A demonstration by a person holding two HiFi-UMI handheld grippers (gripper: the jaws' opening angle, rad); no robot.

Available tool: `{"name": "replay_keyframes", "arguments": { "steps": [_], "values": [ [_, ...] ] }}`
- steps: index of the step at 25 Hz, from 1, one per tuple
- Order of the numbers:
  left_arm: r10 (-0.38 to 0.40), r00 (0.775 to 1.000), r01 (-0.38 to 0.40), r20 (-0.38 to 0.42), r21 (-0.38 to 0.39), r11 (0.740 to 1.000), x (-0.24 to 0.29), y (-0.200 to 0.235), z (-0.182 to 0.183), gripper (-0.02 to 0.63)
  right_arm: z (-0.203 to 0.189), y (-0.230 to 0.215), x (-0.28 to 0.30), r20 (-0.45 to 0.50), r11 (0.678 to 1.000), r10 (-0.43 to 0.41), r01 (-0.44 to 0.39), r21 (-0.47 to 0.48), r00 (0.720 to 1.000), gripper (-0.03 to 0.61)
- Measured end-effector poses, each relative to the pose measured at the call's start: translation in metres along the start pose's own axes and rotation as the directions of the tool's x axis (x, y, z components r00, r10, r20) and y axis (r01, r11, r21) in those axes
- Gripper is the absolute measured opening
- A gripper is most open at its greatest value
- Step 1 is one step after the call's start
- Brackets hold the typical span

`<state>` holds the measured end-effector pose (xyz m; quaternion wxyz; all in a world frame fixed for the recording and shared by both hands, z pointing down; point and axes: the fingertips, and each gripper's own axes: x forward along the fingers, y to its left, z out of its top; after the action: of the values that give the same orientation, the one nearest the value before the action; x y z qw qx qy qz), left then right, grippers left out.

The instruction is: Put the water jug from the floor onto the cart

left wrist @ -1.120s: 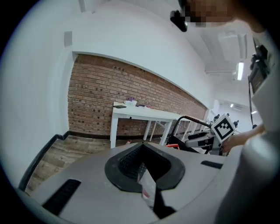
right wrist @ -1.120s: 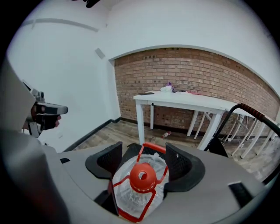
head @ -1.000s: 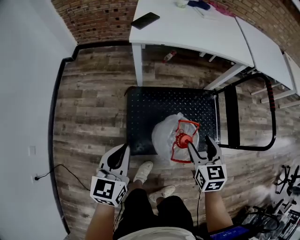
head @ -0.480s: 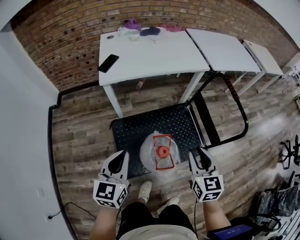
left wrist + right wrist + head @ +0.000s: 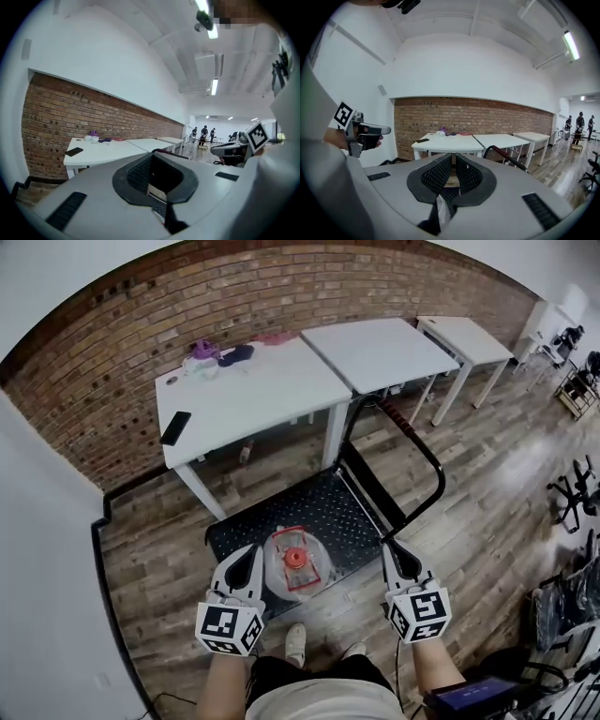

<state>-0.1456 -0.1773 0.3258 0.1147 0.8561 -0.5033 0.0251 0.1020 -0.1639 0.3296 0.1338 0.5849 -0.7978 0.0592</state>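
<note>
The clear water jug (image 5: 293, 563) with its red cap and handle stands upright on the near end of the black cart deck (image 5: 328, 507). My left gripper (image 5: 253, 551) hangs just left of the jug, apart from it, its fingers together and holding nothing. The right gripper (image 5: 387, 549) is well to the jug's right, beyond the deck's edge. Its jaws are closing, the tips almost touching, with nothing between them. In the right gripper view the pads (image 5: 440, 176) leave only a thin slit. The left gripper view shows its own pads (image 5: 139, 172) and no jug.
The cart's black push handle (image 5: 412, 442) rises at the deck's far right. White tables (image 5: 244, 395) stand along the brick wall, one with a phone (image 5: 175, 427). My shoes (image 5: 295, 643) are just in front of the cart. Office chairs (image 5: 572, 498) sit at the far right.
Both grippers have risen and drawn back from the jug. The right jaws, wide open by the red handle a second ago, have closed. The jug stays on the cart.
</note>
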Motion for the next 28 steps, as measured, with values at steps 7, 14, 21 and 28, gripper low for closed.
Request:
{"name": "replay_keyframes", "arguments": {
  "steps": [7, 14, 21, 28],
  "values": [
    [-0.11, 0.993, 0.108, 0.05, 0.038, 0.993, 0.016, -0.07, 0.042, -0.006, 0.026, -0.05, -0.051, 0.072, 0.996, -0.088, 0.087, 0.019, 0.993, 0.012],
    [-0.243, 0.968, 0.238, 0.069, 0.073, 0.968, 0.031, -0.138, 0.06, -0.006, 0.044, -0.087, -0.098, 0.131, 0.984, -0.176, 0.174, 0.028, 0.976, 0.003],
    [-0.351, 0.935, 0.345, 0.05, 0.099, 0.933, 0.046, -0.175, 0.067, -0.006, 0.048, -0.105, -0.142, 0.163, 0.954, -0.299, 0.295, 0.049, 0.94, 0.002],
    [-0.387, 0.921, 0.38, 0.047, 0.112, 0.918, 0.051, -0.194, 0.07, -0.006, 0.044, -0.115, -0.161, 0.159, 0.941, -0.338, 0.335, 0.046, 0.928, 0.002]
  ]
}}
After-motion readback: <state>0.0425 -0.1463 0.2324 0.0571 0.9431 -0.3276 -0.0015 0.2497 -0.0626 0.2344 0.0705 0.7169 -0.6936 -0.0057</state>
